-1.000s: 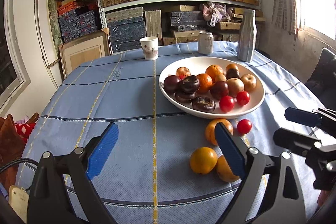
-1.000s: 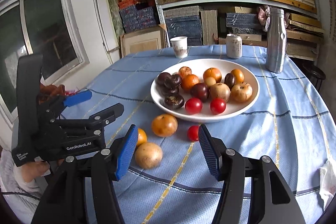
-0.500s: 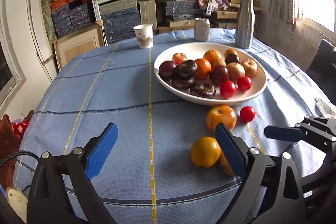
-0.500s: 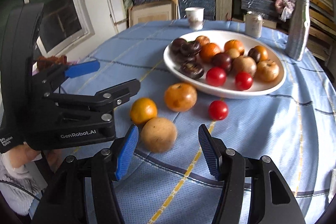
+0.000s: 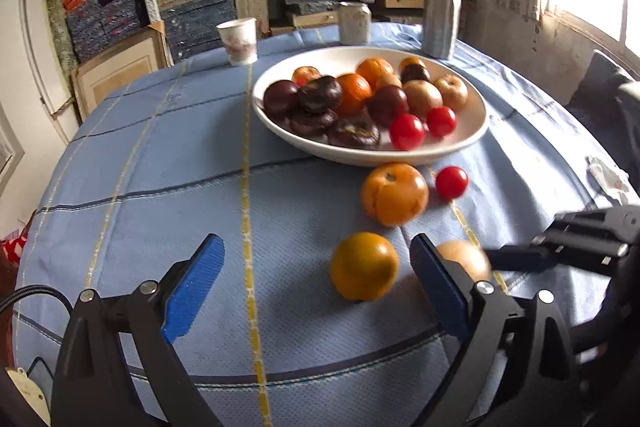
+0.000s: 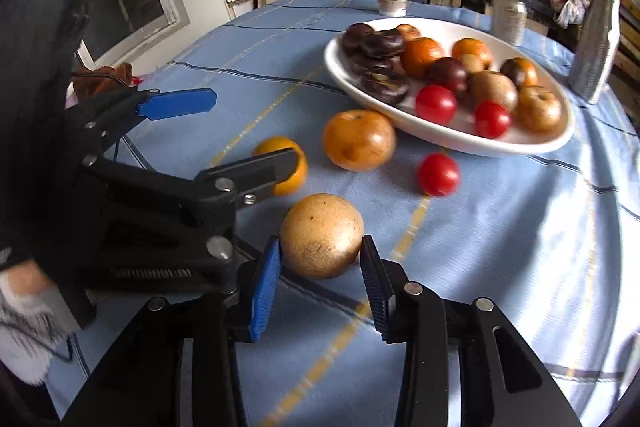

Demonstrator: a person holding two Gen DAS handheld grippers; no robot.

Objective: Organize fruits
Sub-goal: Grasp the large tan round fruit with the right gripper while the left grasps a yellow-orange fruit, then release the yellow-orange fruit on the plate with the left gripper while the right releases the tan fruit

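Right gripper (image 6: pixel 320 273) jaws closing; tan fruit (image 6: pixel 321 235) now between.

Four loose fruits lie on the blue checked cloth-covered surface (image 6: pixel 500 247): one tan-brown round fruit (image 6: pixel 322 235) between the right claw's closing pads, one small orange (image 5: pixel 363 265), one larger orange persimmon-like fruit (image 5: pixel 394 193) and one red cherry tomato (image 6: pixel 438 174). One wide white bowl (image 5: pixel 472 131) holds two more red tomatoes. Beyond stand one paper cup (image 5: pixel 239 41), one can (image 5: pixel 354 23) and one grey bottle (image 5: pixel 442 11).
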